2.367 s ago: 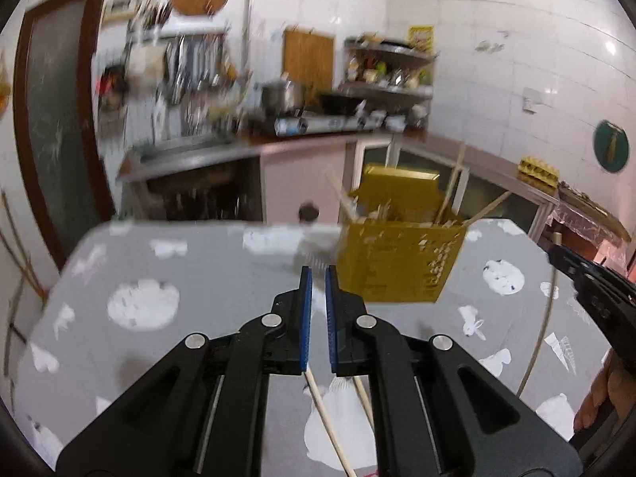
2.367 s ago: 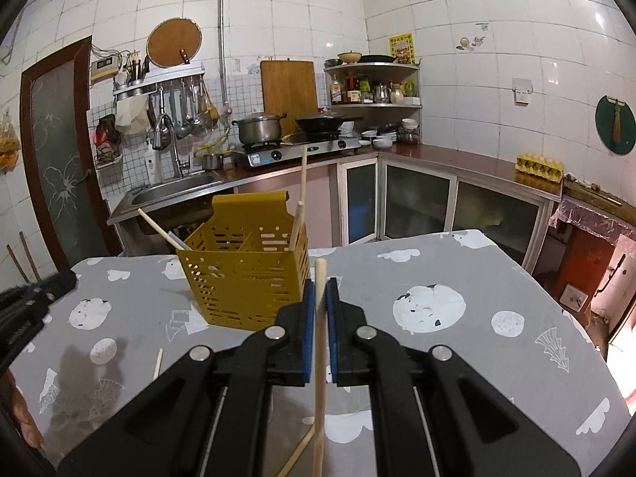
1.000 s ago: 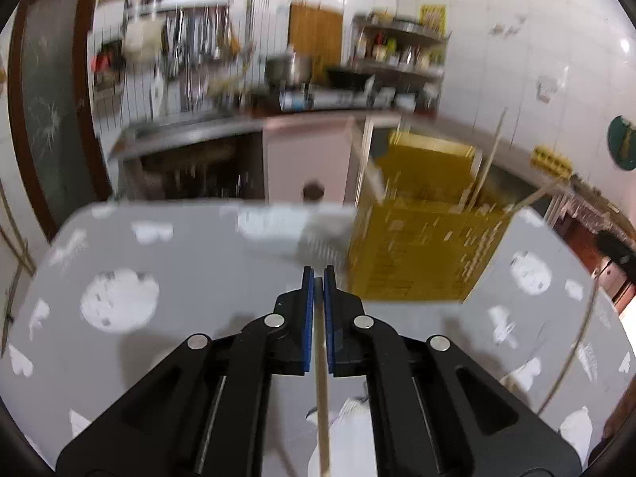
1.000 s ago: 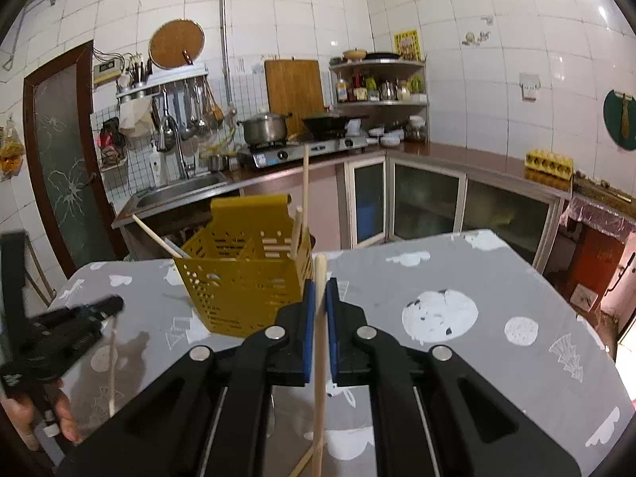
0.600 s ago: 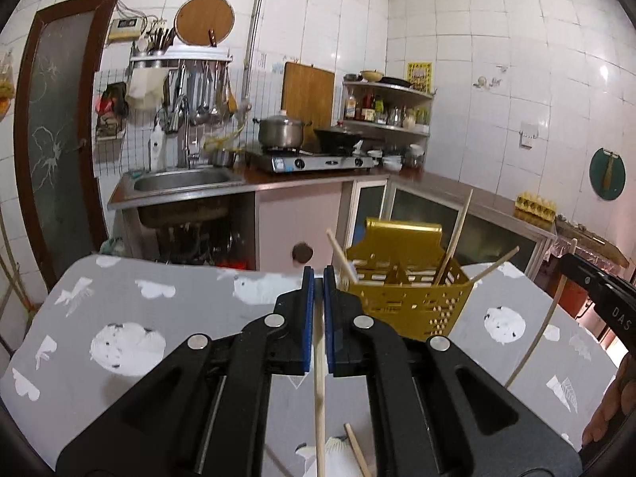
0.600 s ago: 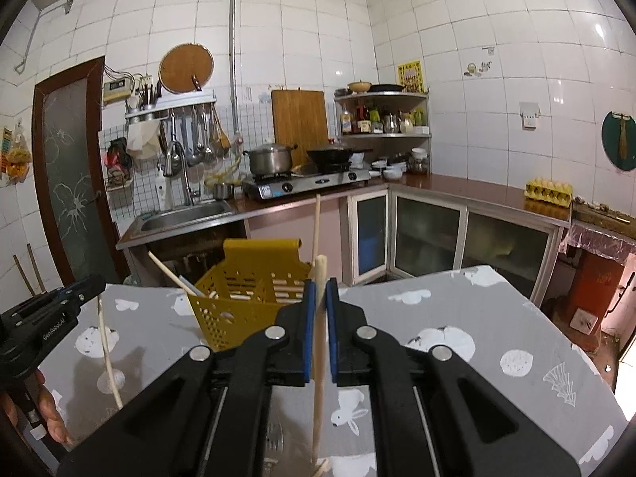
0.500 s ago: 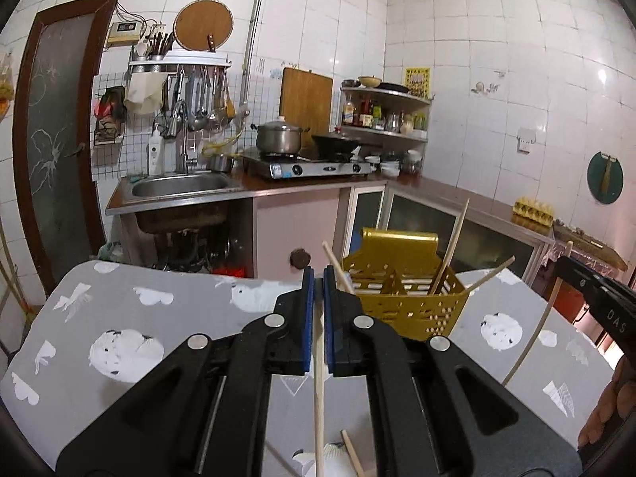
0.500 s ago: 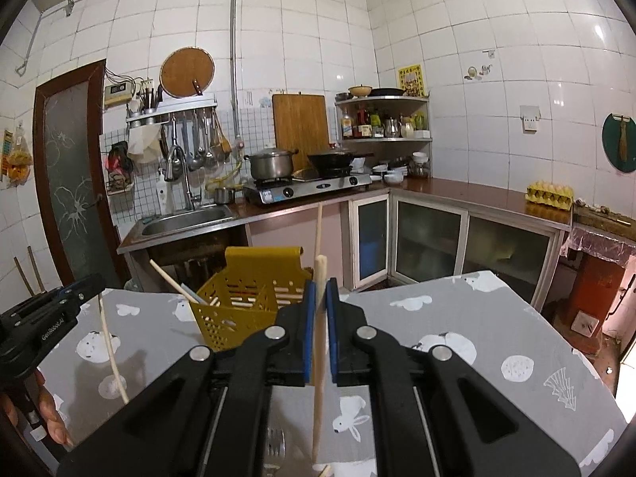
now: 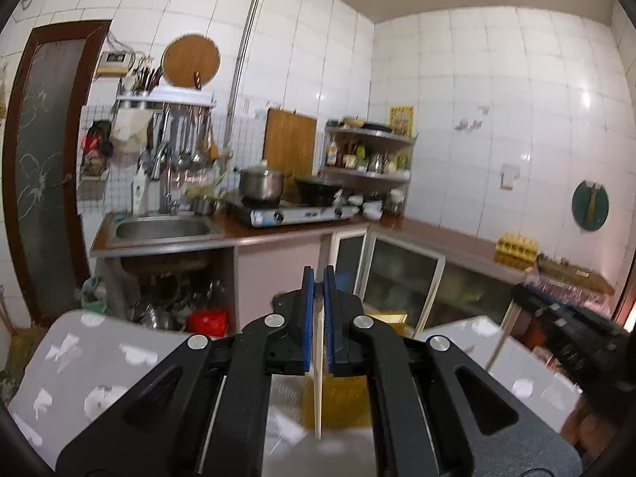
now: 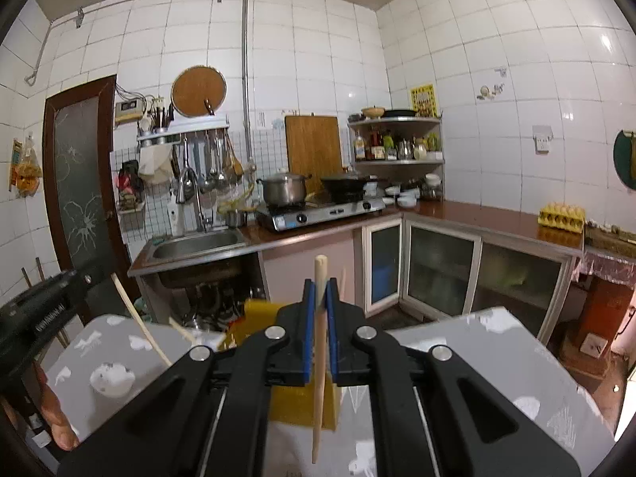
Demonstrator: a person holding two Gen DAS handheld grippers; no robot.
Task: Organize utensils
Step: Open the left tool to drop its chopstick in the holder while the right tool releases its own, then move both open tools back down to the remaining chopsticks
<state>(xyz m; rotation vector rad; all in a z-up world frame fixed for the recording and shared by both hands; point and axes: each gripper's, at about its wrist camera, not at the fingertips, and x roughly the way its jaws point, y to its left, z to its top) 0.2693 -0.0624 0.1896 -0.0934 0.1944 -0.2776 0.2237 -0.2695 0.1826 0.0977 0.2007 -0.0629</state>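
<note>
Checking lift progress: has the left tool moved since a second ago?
Yes, it has risen. In the left wrist view the left tool, shut on a chopstick, now has its tips level with the counter cabinets; earlier they sat over the table.

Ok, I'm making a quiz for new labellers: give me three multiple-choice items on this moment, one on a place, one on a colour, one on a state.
1. Where is the basket?
A. on the table
B. in the sink
C. on the stove

2. What colour is the basket?
A. red
B. yellow
C. white

3. What is the right gripper doing?
A. standing open and empty
B. shut on a chopstick
C. shut on a spoon

Answers:
1 A, it stands on the grey table.
2 B, its walls are yellow.
3 B, the blue pads clamp the wooden stick.
</note>
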